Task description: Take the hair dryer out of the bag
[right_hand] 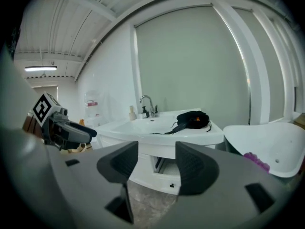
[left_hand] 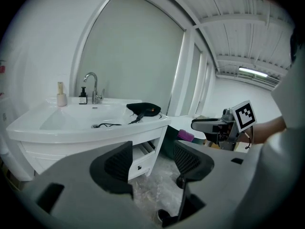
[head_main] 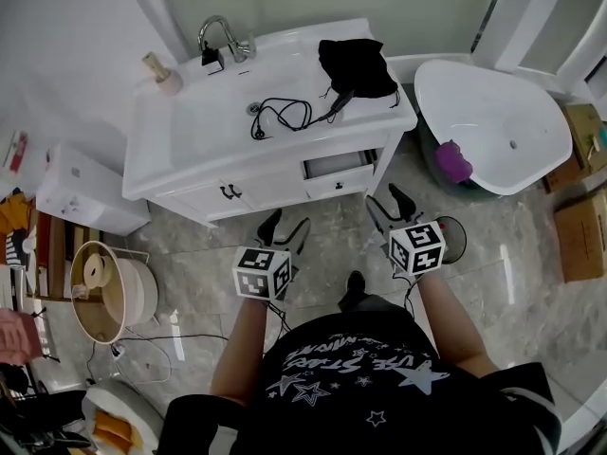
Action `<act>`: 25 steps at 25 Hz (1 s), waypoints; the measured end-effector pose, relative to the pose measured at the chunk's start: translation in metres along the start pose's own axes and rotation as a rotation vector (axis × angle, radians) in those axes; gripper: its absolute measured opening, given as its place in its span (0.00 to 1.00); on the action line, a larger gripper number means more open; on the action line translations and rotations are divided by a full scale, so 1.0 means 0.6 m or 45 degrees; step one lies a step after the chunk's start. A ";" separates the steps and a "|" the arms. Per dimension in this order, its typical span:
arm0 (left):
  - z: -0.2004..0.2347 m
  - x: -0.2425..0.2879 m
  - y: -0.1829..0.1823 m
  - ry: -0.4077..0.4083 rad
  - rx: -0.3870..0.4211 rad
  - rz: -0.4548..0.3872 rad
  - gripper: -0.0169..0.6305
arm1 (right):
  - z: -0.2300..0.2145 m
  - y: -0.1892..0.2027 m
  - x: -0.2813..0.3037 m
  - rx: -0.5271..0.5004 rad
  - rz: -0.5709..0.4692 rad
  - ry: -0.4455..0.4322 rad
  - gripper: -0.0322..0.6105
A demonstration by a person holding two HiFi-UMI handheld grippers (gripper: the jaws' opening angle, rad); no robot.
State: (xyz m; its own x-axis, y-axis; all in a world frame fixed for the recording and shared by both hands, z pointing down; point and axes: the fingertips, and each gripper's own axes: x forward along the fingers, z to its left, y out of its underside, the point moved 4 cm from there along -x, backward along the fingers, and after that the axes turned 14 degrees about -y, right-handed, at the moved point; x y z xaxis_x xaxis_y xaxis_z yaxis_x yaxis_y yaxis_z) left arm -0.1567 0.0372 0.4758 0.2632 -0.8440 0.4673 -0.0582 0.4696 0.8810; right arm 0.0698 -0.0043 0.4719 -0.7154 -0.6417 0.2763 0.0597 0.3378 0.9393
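A black bag (head_main: 356,63) lies on the right end of the white vanity top (head_main: 190,126). The hair dryer's black handle (head_main: 339,103) sticks out of the bag towards the basin, and its cord (head_main: 282,114) is coiled beside the drain. The rest of the dryer is hidden in the bag. Both grippers hang over the floor in front of the vanity, well short of the bag. My left gripper (head_main: 285,227) is open and empty. My right gripper (head_main: 389,205) is open and empty too. The bag (left_hand: 144,109) (right_hand: 193,119) lies far beyond the jaws in both gripper views.
A faucet (head_main: 220,34), a small dark bottle (head_main: 211,60) and a pale bottle (head_main: 163,74) stand at the back of the basin. A vanity drawer (head_main: 337,167) is pulled open. A white tub (head_main: 493,121) sits at right, cardboard boxes (head_main: 580,226) beyond it, a round basket (head_main: 100,287) at left.
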 end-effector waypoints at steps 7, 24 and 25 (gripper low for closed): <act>-0.034 0.071 -0.051 -0.015 0.031 -0.007 0.47 | -0.097 -0.023 0.001 -0.001 -0.003 0.030 0.46; -0.104 0.148 -0.104 -0.013 0.056 -0.027 0.47 | -0.179 -0.034 -0.021 0.019 -0.031 0.004 0.43; -0.106 0.150 -0.106 -0.007 0.062 -0.027 0.47 | -0.180 -0.033 -0.021 0.023 -0.031 0.005 0.43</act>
State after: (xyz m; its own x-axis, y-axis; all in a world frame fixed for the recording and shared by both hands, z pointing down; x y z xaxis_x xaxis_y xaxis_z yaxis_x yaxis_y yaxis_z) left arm -0.0682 -0.0522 0.4573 0.2595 -0.8551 0.4489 -0.0992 0.4388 0.8931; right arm 0.1526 -0.0774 0.4720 -0.7139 -0.6524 0.2544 0.0297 0.3347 0.9418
